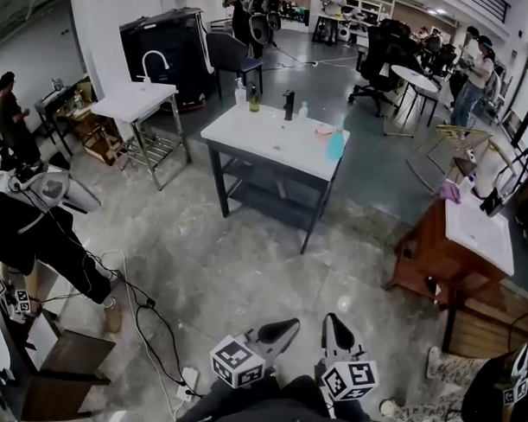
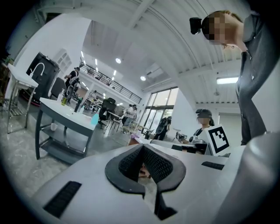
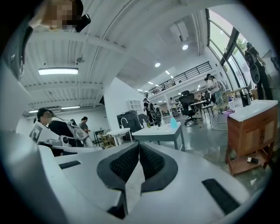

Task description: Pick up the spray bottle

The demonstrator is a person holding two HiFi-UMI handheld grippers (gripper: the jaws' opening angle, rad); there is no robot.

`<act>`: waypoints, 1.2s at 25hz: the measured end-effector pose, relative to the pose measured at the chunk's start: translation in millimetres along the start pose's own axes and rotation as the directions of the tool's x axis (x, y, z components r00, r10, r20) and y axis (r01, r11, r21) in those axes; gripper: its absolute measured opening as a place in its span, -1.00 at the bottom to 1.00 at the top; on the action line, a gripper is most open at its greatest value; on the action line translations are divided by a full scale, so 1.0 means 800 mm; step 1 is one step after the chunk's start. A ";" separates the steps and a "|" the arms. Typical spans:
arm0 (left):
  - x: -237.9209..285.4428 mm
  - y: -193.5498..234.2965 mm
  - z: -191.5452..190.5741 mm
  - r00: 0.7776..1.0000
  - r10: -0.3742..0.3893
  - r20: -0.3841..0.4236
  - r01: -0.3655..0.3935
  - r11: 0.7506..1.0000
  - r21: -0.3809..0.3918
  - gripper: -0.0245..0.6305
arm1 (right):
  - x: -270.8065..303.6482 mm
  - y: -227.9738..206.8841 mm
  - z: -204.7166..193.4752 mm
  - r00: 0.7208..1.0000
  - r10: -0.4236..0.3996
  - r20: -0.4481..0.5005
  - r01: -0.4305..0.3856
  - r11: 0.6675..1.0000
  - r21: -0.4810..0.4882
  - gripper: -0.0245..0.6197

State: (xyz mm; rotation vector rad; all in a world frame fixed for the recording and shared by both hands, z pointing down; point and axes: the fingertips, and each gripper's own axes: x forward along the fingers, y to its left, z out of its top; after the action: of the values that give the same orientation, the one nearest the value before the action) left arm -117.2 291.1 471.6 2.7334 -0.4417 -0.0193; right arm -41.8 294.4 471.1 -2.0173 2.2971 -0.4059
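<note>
A teal spray bottle [image 1: 335,145] stands upright at the 3 o'clock edge of a white counter [image 1: 270,141], at 12 o'clock from both grippers and well apart from them. It is probably light, slick plastic, best taken at the narrow neck under the trigger. The left gripper [image 1: 294,322] and right gripper [image 1: 331,318] have their jaws together, holding nothing; a pink item [image 1: 322,130] lies just beside the bottle, other bottles [image 1: 245,94] line the far edge, and a wooden cabinet [image 1: 438,252] flanks the path at 2 o'clock.

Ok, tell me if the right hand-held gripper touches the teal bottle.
Apart. Head view: right hand-held gripper hangs over floor, far from the teal bottle on the white table.
</note>
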 end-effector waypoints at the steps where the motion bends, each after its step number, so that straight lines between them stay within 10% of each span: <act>1: 0.000 0.002 0.000 1.000 0.002 0.001 -0.002 1.000 -0.006 -0.91 | 0.002 0.001 -0.001 1.000 0.003 -0.006 -0.003 1.000 -0.001 -0.89; 30: 0.127 0.086 0.022 0.999 0.033 -0.020 -0.034 0.998 -0.052 -0.91 | 0.118 -0.102 0.029 0.999 0.041 -0.032 -0.040 0.999 0.030 -0.89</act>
State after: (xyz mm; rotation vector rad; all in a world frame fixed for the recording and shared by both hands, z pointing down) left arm -42.9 193.2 484.3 2.6719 -0.4744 0.0040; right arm 28.6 189.1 480.2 -1.9616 2.3326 -0.4710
